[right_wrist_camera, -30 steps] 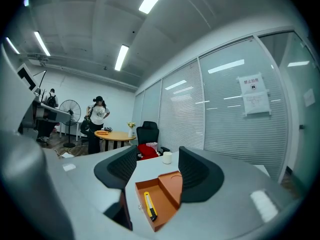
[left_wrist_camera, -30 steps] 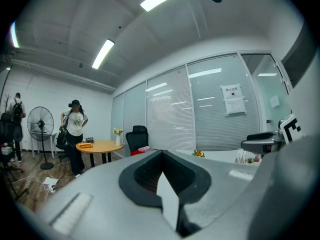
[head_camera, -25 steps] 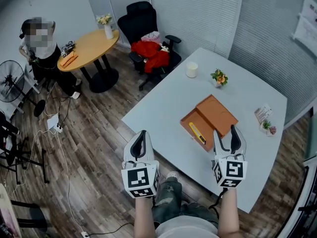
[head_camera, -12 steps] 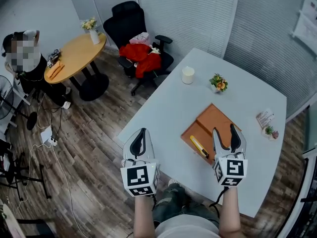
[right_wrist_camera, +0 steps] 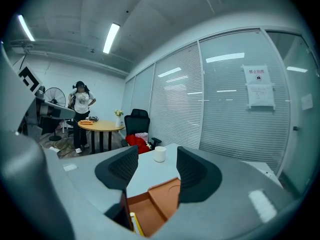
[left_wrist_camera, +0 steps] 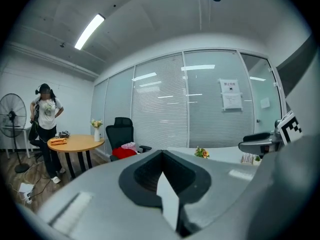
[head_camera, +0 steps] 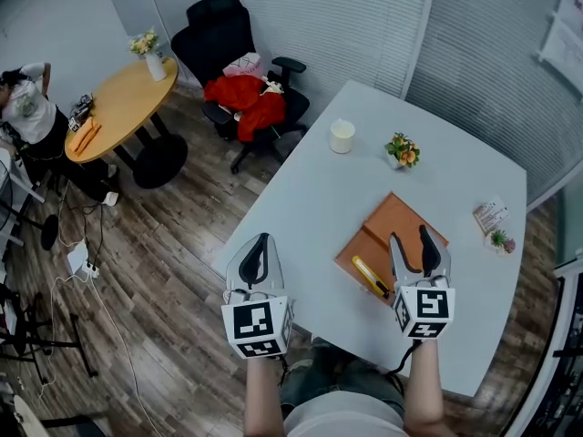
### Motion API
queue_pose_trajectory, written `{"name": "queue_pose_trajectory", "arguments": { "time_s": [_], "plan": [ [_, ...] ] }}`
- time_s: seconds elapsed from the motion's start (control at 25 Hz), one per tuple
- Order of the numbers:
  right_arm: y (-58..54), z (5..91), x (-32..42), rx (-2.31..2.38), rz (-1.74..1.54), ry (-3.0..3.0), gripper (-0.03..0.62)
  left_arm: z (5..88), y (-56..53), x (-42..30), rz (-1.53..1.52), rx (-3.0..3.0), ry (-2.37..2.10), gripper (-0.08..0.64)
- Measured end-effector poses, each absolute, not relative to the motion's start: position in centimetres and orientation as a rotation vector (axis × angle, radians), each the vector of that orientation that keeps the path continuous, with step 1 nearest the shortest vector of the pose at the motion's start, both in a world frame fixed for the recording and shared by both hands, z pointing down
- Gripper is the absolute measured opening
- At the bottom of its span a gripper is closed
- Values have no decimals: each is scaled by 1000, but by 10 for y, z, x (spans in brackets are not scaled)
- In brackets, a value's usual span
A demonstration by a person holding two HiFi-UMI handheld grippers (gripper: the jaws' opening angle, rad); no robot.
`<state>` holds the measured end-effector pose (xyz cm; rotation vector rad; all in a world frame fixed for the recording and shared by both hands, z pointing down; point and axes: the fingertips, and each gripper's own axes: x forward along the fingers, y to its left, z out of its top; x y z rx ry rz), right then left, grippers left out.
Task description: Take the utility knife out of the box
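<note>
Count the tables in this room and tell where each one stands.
2. A round wooden table stands at the far left, beside the black chair; a large white table stands near the middle, bearing the orange box. More may lie out of view.

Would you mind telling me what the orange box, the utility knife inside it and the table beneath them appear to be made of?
Orange box: probably cardboard with a matte finish, judging by the flat colour and thin, straight walls.
Utility knife: the body is likely smooth plastic, given its bright, uniform yellow; the blade can't be made out.
Table: the pale, smooth, even top looks like laminate, but that is uncertain.
</note>
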<state>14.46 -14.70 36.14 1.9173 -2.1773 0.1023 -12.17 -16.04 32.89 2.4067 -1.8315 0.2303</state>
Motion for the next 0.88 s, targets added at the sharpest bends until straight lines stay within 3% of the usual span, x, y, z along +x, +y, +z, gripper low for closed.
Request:
{"name": "queue_pose_trajectory", "arguments": {
  "time_s": [0.88],
  "plan": [
    [-168,440,154,1611,296,-2124,258,401,-181,-94,366,2287,-1716,0]
  ]
}}
